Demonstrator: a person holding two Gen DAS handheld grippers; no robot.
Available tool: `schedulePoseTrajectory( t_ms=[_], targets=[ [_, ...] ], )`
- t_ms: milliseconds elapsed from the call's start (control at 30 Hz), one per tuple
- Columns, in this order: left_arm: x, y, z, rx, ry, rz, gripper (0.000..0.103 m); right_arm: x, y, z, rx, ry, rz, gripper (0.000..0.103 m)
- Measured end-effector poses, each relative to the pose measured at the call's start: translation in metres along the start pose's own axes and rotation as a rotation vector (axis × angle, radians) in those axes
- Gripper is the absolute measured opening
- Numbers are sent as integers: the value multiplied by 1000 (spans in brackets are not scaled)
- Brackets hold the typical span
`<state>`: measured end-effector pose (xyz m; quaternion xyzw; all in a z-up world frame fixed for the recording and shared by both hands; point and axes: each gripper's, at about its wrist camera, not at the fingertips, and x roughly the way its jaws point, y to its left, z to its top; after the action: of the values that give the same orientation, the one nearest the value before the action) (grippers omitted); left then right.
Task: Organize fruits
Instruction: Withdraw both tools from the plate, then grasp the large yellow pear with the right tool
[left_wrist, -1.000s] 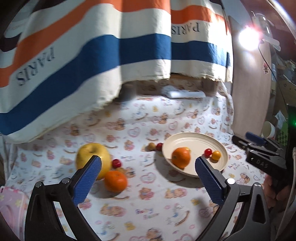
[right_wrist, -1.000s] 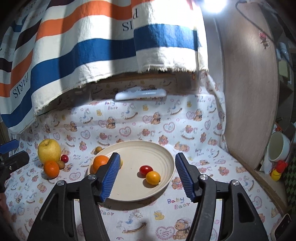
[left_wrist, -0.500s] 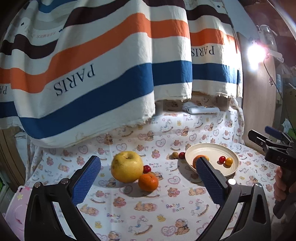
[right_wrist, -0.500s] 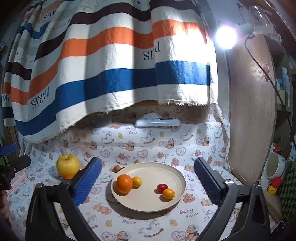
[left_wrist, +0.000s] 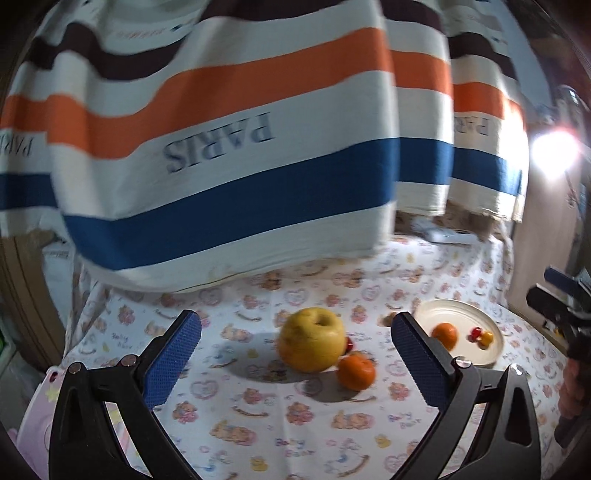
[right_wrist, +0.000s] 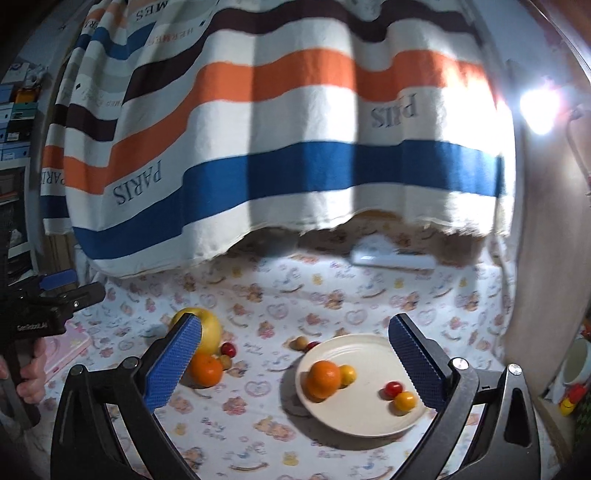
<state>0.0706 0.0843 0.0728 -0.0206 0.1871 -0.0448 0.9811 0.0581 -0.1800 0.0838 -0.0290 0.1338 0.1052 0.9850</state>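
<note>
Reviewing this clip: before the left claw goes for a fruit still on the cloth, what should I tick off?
1. Left claw open and empty: ok.
2. Right claw open and empty: ok.
3. Yellow apple and loose orange framed between the left claw's fingers: ok.
4. Free space on plate: ok.
5. Loose orange apart from the apple: cannot tell.
6. Small red fruit reachable behind them: cannot tell.
</note>
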Motion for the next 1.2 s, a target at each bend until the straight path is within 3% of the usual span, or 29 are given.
schedulePoseTrajectory(
  t_ms=[167, 367, 667, 800, 933, 1100, 1200],
  targets=[
    [6, 31, -9, -51, 16, 62, 102, 45, 21, -3, -27, 162, 150, 102],
    [14, 50, -13, -60, 28, 88, 102, 107, 61, -14, -154, 334, 247, 102],
    [37, 71, -26, -96, 113, 134, 102, 176, 118, -26, -513, 426, 393, 102],
    [47, 71, -31, -95, 142, 140, 102, 194, 133, -34, -626, 435, 420, 102],
    [52, 68, -33, -83, 157, 141, 102, 216, 133, -36, -524, 500, 405, 102],
    [48, 72, -31, -101, 139, 141, 102, 226, 124, -29, -415, 513, 370, 102],
    [47, 76, -29, -119, 135, 147, 102, 242, 115, -21, -319, 578, 363, 102]
  ],
)
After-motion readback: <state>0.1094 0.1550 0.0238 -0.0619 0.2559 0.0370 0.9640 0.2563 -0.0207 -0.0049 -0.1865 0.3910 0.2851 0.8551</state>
